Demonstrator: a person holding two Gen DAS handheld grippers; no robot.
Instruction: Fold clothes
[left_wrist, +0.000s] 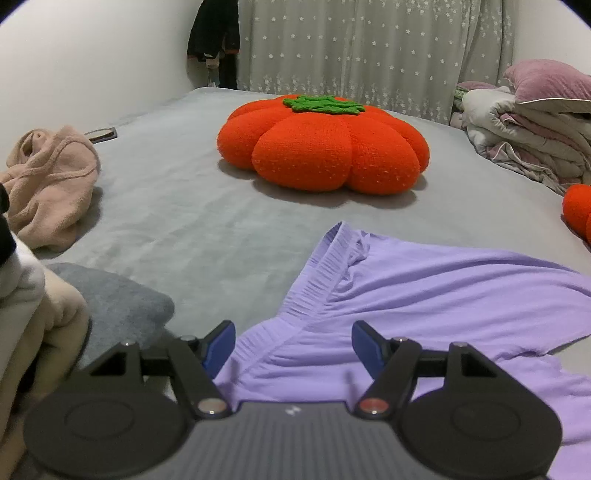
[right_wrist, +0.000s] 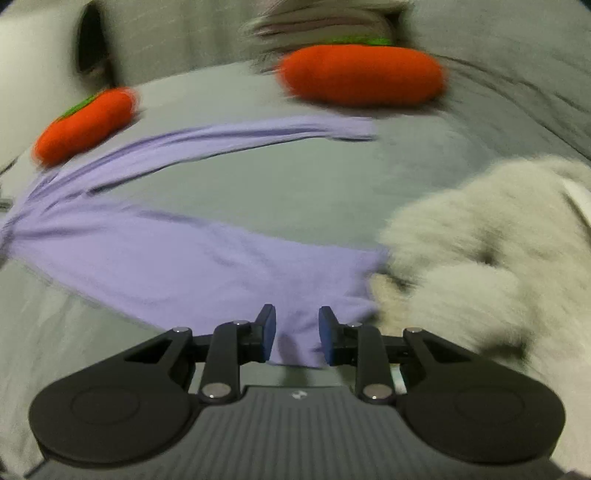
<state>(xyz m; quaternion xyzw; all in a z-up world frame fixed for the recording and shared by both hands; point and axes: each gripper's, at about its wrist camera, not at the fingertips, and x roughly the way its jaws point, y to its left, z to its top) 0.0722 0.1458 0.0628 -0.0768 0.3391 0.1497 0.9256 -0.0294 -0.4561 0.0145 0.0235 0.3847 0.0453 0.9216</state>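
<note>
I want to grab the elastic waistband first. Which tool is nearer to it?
Left. The left tool hangs open right over the purple pants' waistband. The right tool straddles a leg hem of the pants at the opposite end, its pads not pressing the cloth.

Grey bed sheet (left_wrist: 177, 206) covering wide bed, lying slightly wrinkled. White wall (left_wrist: 92, 62) standing at left, meeting star-patterned curtain (left_wrist: 369, 48) hanging across back. Dark clothing (left_wrist: 214, 33) hanging in corner. Folded quilts (left_wrist: 524, 125) sitting stacked at right. Soft, dim light falling evenly.
</note>
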